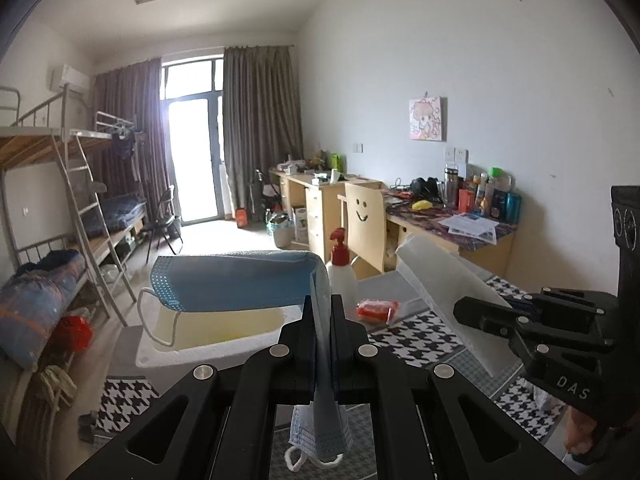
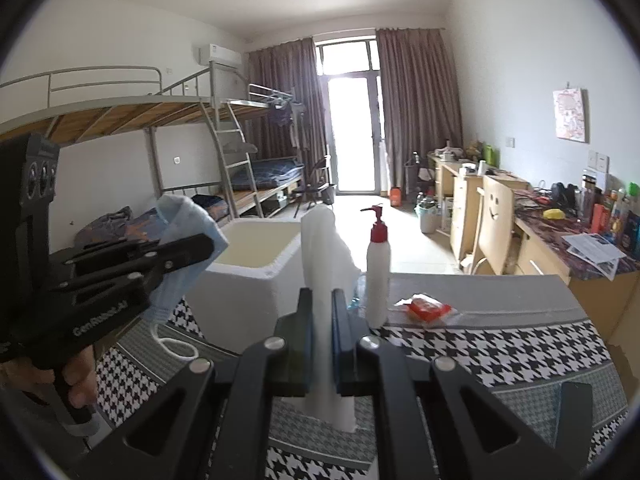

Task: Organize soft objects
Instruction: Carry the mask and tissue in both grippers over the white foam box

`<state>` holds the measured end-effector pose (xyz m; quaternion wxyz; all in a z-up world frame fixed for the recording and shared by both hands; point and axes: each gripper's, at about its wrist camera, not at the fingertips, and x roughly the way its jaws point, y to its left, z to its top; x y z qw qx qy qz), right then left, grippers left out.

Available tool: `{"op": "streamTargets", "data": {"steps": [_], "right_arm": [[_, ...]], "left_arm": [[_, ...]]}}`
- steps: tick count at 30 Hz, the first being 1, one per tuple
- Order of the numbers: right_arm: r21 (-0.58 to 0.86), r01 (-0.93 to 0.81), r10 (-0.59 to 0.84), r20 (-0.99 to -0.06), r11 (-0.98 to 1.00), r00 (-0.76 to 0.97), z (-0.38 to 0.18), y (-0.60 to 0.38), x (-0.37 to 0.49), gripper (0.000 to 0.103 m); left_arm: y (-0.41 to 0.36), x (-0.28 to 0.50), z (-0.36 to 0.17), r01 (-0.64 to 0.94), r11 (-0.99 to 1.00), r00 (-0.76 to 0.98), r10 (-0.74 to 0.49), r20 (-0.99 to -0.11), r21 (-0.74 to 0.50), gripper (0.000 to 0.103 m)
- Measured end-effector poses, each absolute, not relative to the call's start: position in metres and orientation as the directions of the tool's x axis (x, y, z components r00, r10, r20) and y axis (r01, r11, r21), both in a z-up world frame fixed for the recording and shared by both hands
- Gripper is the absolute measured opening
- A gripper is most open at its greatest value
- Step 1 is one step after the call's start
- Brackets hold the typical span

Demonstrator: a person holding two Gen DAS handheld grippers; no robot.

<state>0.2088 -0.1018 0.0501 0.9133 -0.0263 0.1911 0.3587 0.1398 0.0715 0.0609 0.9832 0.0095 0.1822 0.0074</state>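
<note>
Now: carry step | blue pleated face mask [image 1: 236, 280] pinched by left gripper [image 1: 322, 316] jaws | white soft cloth [image 2: 324, 240] pinched by right gripper [image 2: 322, 320] jaws | next: both to be released over white foam box [image 2: 256, 276].

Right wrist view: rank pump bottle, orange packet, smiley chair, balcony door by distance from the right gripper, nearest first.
From the right gripper, shut on a white cloth:
1. Pump bottle, just right of the fingers, on the table.
2. Orange packet, further right on the table's grey band.
3. Smiley chair, beyond the table's far edge, right.
4. Balcony door, at the room's far end.
</note>
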Motion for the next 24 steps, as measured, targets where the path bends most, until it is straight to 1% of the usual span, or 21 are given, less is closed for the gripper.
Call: {"op": "streamTargets", "data": {"steps": [12,19,24], "right_arm": [[0.065,-0.692,0.662,-0.368,0.719,0.653,0.066,-0.074,0.222,0.011],[0.063,-0.71,0.673,-0.388,0.701,0.63,0.069,-0.057,0.232,0.011],[0.051,-0.732,0.687,-0.395,0.679,0.61,0.073,-0.043,0.235,0.011]], "left_arm": [[0.096,0.161,0.068,-0.092,0.996,0.929,0.091,-0.358,0.014,0.005],[0.111,0.172,0.071,-0.12,0.993,0.92,0.109,-0.377,-0.005,0.005],[0.122,0.185,0.069,-0.123,0.992,0.906,0.101,-0.411,-0.028,0.005]]}}
